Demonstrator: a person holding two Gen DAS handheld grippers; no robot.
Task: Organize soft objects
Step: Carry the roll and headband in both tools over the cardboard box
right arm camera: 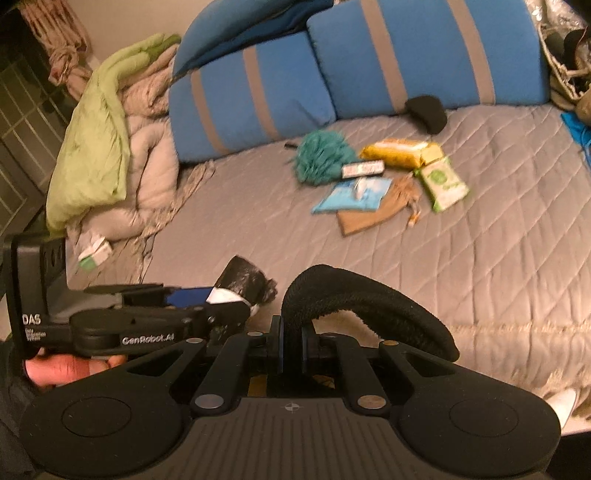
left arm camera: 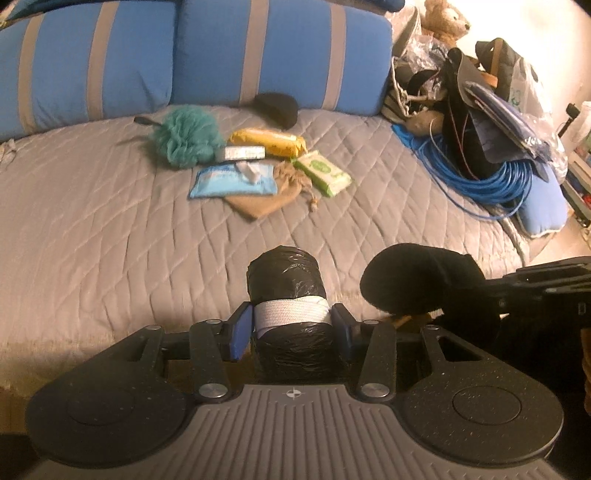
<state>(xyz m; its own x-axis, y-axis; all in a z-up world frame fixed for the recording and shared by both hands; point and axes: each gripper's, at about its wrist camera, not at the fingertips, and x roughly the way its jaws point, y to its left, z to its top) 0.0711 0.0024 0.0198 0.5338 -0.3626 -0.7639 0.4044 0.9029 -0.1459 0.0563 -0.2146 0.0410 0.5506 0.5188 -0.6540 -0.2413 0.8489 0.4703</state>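
My left gripper (left arm camera: 291, 321) is shut on a black plastic-wrapped roll (left arm camera: 284, 280) with a white band, held above the near edge of the grey quilted bed (left arm camera: 110, 206). My right gripper (right arm camera: 291, 347) is shut on a black fabric piece (right arm camera: 365, 299) that arches up and droops to the right; it also shows in the left wrist view (left arm camera: 417, 277). The left gripper and roll (right arm camera: 243, 284) appear at the left of the right wrist view. Mid-bed lie a teal bath pouf (left arm camera: 188, 136), a yellow pack (left arm camera: 269, 142), a green wipes pack (left arm camera: 325, 171), a blue pack (left arm camera: 232, 181), a tan pouch (left arm camera: 266, 195) and a black cap (left arm camera: 277, 107).
Blue striped pillows (left arm camera: 184, 59) line the back. Coiled blue cable (left arm camera: 480, 177), bags and a teddy bear (left arm camera: 445, 20) crowd the right side. A green and beige blanket heap (right arm camera: 110, 147) and a small green-white box (right arm camera: 94, 253) lie at the left.
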